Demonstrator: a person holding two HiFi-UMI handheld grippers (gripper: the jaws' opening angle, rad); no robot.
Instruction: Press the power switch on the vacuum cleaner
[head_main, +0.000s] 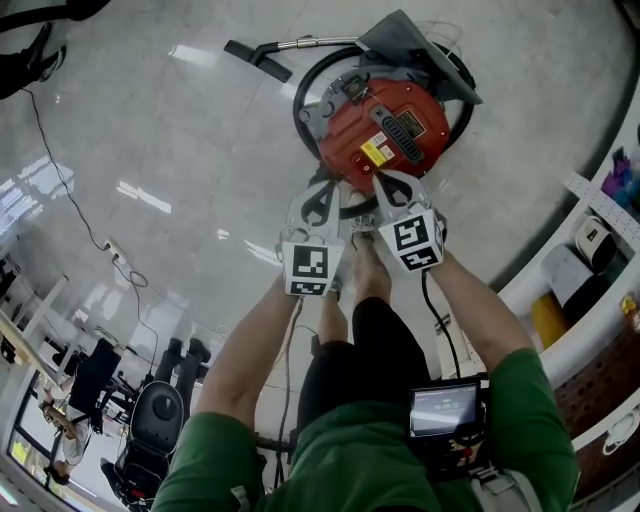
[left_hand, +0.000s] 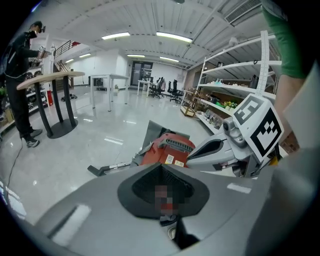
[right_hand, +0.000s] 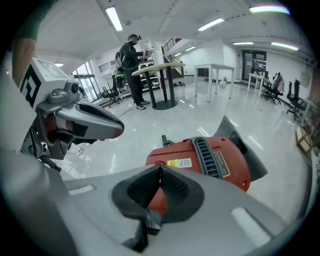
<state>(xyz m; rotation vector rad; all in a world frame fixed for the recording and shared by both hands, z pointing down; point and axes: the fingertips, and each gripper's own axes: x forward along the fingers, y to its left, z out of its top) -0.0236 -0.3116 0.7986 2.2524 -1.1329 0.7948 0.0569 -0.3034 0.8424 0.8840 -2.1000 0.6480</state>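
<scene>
At the far left of the head view we see a thin black cord (head_main: 55, 165) trailing over the glossy grey floor (head_main: 180, 130), and office chairs (head_main: 155, 410) cluster in the lower left corner. Toward the middle, the left tongs (head_main: 322, 195) point up the frame, with their marker cube (head_main: 309, 268) nearer us. In the left gripper view their two jaws meet tip to tip with nothing between them.

Just above them and slightly to the right lies the vacuum cleaner (head_main: 385, 125), a round red body on the floor at upper centre. It has a yellow label (head_main: 375, 152) and a black grille (head_main: 405, 130) on top. A black hose (head_main: 299, 105) loops round its left side, a metal wand (head_main: 305, 43) runs off to the upper left, and a grey floor head (head_main: 410, 40) sits at its top edge.

The right tongs (head_main: 388, 185) lie just beside the left pair, their tip overlapping the lower rim of the red body; we cannot tell whether it touches. The right gripper view shows these jaws pressed together too, gripping nothing, with the red body close beyond them.

At the right edge white shelves (head_main: 597, 205) curve down the frame, and a small screen (head_main: 445, 408) hangs at the person's chest in the lower right.
</scene>
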